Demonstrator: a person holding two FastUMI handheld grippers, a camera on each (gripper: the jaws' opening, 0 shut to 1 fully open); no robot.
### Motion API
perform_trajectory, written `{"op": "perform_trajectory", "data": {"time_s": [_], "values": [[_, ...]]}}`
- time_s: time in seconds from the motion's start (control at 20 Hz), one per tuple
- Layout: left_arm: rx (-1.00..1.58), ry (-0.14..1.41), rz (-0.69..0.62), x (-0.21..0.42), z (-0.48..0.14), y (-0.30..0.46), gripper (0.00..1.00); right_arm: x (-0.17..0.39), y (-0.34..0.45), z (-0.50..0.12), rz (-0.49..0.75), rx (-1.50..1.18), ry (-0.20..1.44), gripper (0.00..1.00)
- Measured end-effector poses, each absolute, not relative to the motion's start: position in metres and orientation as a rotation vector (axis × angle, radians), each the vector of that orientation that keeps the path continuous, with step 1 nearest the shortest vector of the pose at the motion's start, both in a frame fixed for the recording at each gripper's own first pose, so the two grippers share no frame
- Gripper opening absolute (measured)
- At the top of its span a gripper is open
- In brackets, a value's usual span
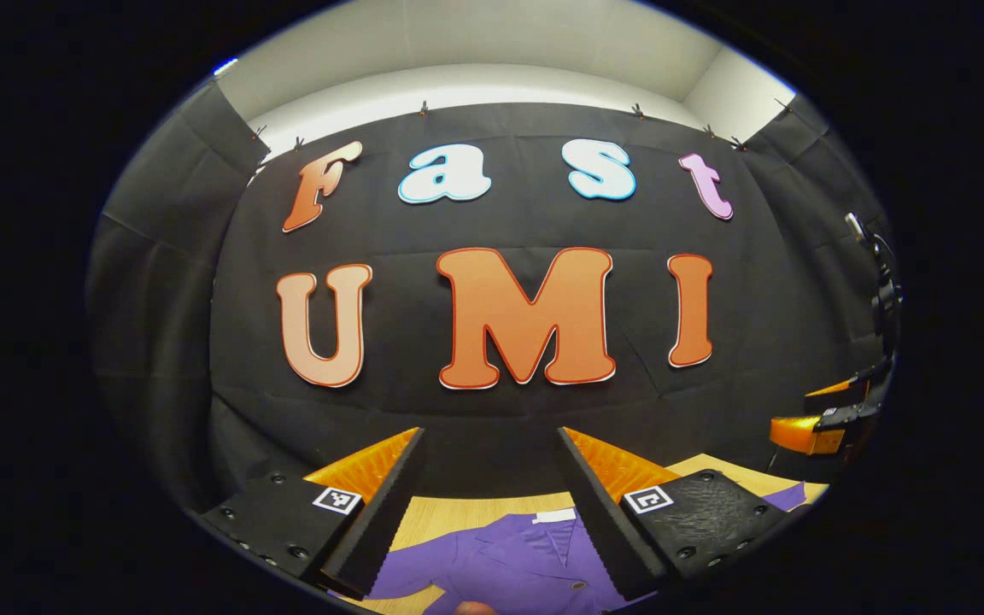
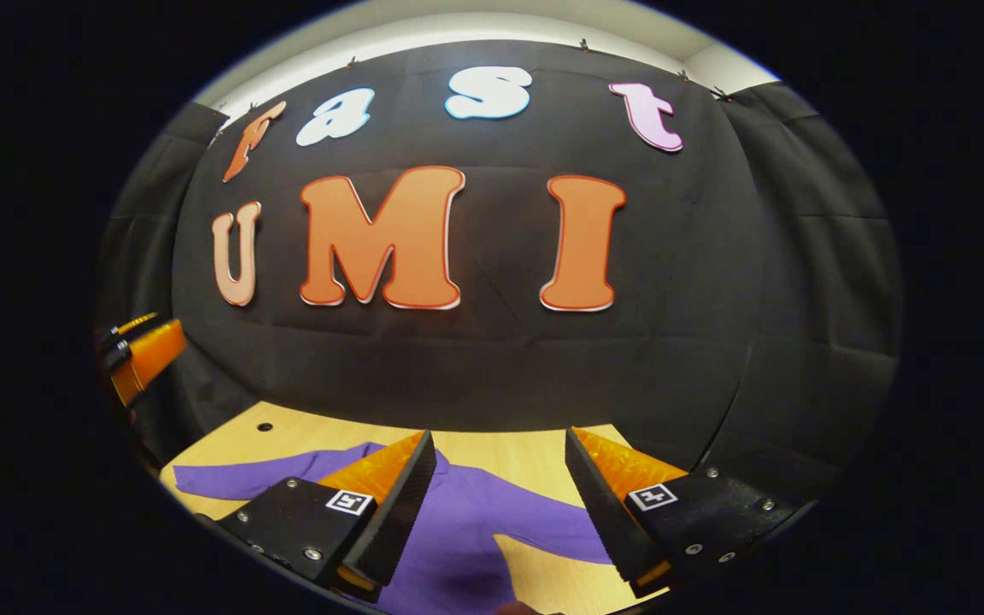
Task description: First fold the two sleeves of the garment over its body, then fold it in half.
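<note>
A purple garment with a collar and a white neck label lies flat on the wooden table in the left gripper view. My left gripper hangs above it, open, with nothing between its fingers. In the right gripper view the same purple garment spreads over the table, one sleeve reaching left and another reaching right. My right gripper hovers open over it, holding nothing. The right gripper also appears at the right edge of the left gripper view, and the left gripper at the left edge of the right gripper view.
Black cloth walls close the booth behind the table. A small dark hole marks the tabletop near its far left corner. A stand with a clamp rises at the right in the left gripper view.
</note>
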State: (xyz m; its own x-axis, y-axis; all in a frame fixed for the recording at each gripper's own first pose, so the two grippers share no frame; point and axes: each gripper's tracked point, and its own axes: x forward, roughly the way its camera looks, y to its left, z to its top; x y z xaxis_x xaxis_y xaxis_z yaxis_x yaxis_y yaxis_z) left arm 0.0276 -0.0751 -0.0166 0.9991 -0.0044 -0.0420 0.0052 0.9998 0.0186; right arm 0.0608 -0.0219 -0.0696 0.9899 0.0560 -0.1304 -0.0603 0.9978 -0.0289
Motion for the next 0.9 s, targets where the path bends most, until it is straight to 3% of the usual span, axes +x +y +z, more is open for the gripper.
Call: {"op": "perform_trajectory", "data": {"time_s": [0.45, 0.9], "values": [[0.025, 0.019, -0.053, 0.022, -0.010, -0.094, 0.96, 0.056, -0.104, -0.149, -0.142, -0.022, 0.295, 0.93], [0.025, 0.070, -0.019, 0.021, -0.024, -0.087, 0.96, 0.046, -0.192, -0.235, -0.327, 0.028, 0.517, 0.93]]}}
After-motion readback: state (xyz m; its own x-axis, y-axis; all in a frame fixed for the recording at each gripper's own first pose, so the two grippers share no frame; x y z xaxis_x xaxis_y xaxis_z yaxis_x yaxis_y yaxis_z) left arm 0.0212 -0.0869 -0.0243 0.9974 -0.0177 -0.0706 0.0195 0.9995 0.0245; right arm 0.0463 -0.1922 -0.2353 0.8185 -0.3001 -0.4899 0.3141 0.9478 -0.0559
